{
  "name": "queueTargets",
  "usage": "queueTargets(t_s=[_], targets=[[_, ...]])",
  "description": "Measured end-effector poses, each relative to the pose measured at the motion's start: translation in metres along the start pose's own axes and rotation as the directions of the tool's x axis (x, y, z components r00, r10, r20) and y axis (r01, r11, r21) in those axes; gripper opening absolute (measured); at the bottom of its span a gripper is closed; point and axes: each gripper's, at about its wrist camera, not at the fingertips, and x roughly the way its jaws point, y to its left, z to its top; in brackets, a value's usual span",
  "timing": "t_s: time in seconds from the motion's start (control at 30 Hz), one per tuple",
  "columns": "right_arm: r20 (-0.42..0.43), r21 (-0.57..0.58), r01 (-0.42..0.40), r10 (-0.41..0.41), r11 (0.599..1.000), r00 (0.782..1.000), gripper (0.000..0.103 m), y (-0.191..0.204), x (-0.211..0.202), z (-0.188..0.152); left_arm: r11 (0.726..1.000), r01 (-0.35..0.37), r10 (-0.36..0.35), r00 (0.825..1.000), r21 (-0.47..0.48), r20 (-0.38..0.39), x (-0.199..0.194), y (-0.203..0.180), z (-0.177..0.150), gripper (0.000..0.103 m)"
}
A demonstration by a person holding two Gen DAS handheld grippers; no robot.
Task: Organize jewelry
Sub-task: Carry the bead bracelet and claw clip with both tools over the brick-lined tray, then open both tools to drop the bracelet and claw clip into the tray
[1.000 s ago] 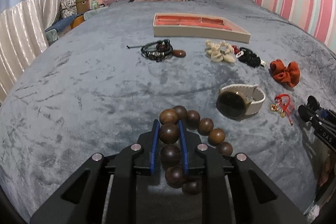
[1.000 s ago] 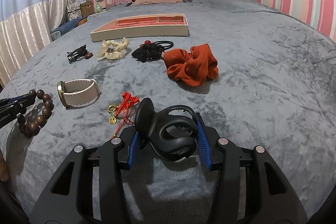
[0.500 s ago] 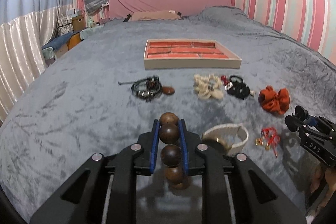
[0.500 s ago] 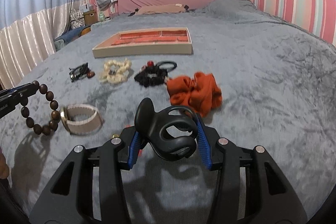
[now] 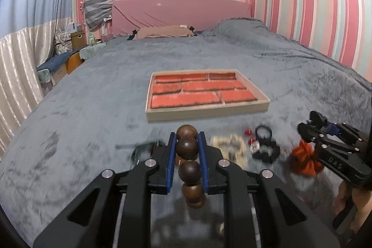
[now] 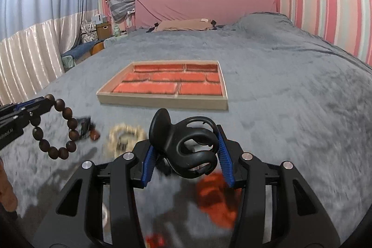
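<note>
My left gripper (image 5: 186, 145) is shut on a brown wooden bead bracelet (image 5: 187, 150), held above the grey bed; the bracelet hangs as a loop in the right wrist view (image 6: 59, 129). My right gripper (image 6: 186, 148) is shut on a black hair claw clip (image 6: 186, 145), also lifted off the bed. The jewelry tray (image 5: 204, 112) with red-lined compartments lies ahead of both grippers; in the right wrist view its front wall (image 6: 162, 101) faces me. The right gripper also shows at the right of the left wrist view (image 5: 313, 129).
On the blanket lie a dark cord bracelet (image 5: 144, 148), a cream shell bracelet (image 5: 229, 145), a black scrunchie with red beads (image 5: 264, 148) and an orange scrunchie (image 5: 302, 160). A pink headboard (image 5: 181, 11) and a pillow stand far behind. A red charm (image 6: 154, 241) lies under the right gripper.
Both grippers have risen off the bed and moved forward toward the tray, carrying the bead bracelet and the claw clip. The watch has dropped out of view below.
</note>
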Motion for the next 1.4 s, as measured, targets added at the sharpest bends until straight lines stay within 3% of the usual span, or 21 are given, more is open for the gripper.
queueTargets(t_s=[0.3, 0.53, 0.73, 0.9, 1.4], targets=[[-0.035, 0.010, 0.025, -0.025, 1.000, 0.999, 0.047, -0.005, 0.096, 0.079, 1.000, 0.026, -0.026, 1.000, 0.017, 0.017, 0.076, -0.003, 0.078, 0.019], [-0.115, 0.015, 0.062, -0.060, 0.998, 0.992, 0.047, -0.013, 0.181, 0.104, 0.999, 0.043, -0.044, 0.997, -0.018, -0.070, 0.167, -0.003, 0.112, 0.019], [-0.176, 0.045, 0.079, -0.070, 0.996, 0.982, 0.047, -0.025, 0.237, 0.106, 0.998, -0.011, 0.002, 0.987, -0.054, -0.161, 0.236, 0.005, 0.115, 0.019], [-0.236, 0.046, 0.097, -0.083, 0.994, 0.968, 0.047, -0.032, 0.269, 0.102, 0.997, -0.057, 0.047, 0.981, -0.049, -0.190, 0.267, 0.014, 0.115, 0.019], [-0.294, 0.024, 0.132, -0.119, 0.991, 0.948, 0.047, -0.032, 0.295, 0.098, 0.985, -0.157, 0.126, 0.936, -0.068, -0.328, 0.311, 0.042, 0.090, 0.020]])
